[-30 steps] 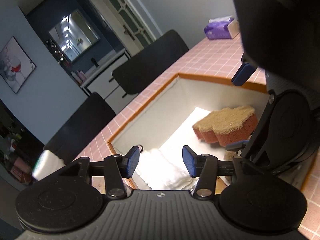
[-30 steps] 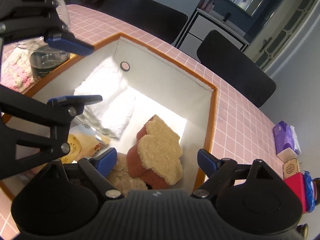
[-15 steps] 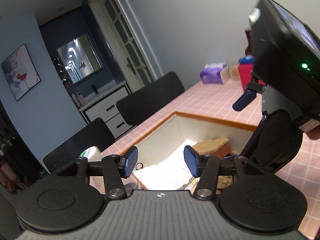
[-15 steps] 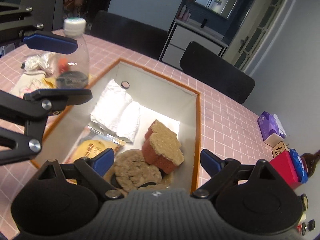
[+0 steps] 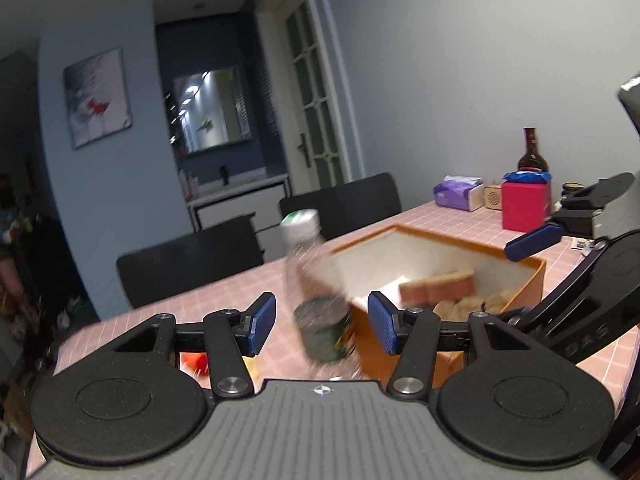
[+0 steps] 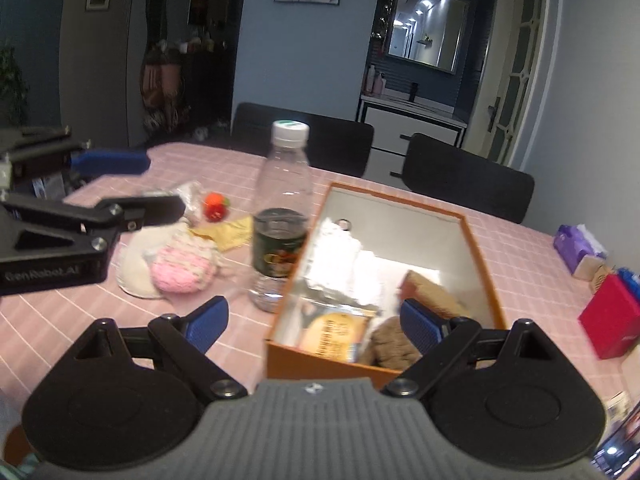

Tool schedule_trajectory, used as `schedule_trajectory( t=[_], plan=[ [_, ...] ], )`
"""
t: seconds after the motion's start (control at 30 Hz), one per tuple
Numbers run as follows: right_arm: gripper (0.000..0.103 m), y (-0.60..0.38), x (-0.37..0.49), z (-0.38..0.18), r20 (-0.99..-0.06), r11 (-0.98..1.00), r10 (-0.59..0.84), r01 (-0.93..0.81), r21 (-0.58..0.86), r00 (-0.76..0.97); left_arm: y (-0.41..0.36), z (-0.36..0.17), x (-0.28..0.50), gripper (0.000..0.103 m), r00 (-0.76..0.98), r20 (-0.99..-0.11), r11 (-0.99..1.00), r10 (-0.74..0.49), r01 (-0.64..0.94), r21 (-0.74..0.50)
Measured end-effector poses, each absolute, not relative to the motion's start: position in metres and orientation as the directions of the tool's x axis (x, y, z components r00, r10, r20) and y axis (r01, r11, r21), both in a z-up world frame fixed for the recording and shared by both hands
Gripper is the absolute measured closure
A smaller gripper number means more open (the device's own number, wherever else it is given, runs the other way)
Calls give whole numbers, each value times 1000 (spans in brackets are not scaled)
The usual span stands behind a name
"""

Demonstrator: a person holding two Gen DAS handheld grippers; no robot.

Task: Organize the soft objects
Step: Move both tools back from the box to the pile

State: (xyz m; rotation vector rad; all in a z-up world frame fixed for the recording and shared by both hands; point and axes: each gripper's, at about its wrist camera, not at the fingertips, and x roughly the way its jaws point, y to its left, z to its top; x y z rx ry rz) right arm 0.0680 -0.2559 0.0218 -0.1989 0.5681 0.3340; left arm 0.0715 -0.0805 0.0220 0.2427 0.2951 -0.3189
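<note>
Sitting on the pink checked tablecloth (image 6: pixel 520 248), the orange box (image 6: pixel 486 280) with white inner walls holds most of the soft things: a white folded cloth (image 6: pixel 340 256) lies toward its far left corner, a silver foil pouch (image 6: pixel 340 304) with a yellow printed packet (image 6: pixel 334 336) lies at its near left, a brown round scrubber (image 6: pixel 390 346) sits at the near edge, and a red sponge with a tan fibre top (image 6: pixel 432 292) leans toward the right wall. Just left of the box, apparently touching its left wall, stands a clear plastic bottle (image 6: pixel 282 216) with a white cap and a dark label, upright and seemingly empty. Further left on the cloth, outside the box, lie a pink and white knitted piece (image 6: pixel 182 268) on a cream round pad (image 6: pixel 132 268), a yellow wrapper (image 6: pixel 228 232), crumpled foil (image 6: pixel 188 196) and a small red and green toy (image 6: pixel 216 206). At the far right of the table stand a purple tissue pack (image 6: pixel 576 246) and a red box (image 6: pixel 610 320); the left wrist view also shows a dark glass bottle (image 5: pixel 532 152) behind them. The right gripper (image 6: pixel 314 320) hangs near the box's near edge with its blue pads wide apart and nothing between them; its jaws have just been opening. The left gripper (image 5: pixel 320 320) has its pads apart too, holding nothing, with the blurred bottle seen beyond the gap.
</note>
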Motion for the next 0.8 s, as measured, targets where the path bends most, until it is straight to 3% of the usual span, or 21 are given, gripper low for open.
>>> schedule_trajectory(
  t=[0.5,0.6,0.8],
  plan=[
    [16,-172,46,-32,-412,930,344,-367,24,844,7,-30,57,40,892,-411,967,-189,242,80],
    [25,-162,53,-47,-421,933,337,-358,30,842,19,-39,57,40,883,-429,970,-190,235,54],
    [31,-148,72,-71,-478,944,315,-325,65,820,34,-50,61,41,867,-460,975,-193,222,9]
  ],
)
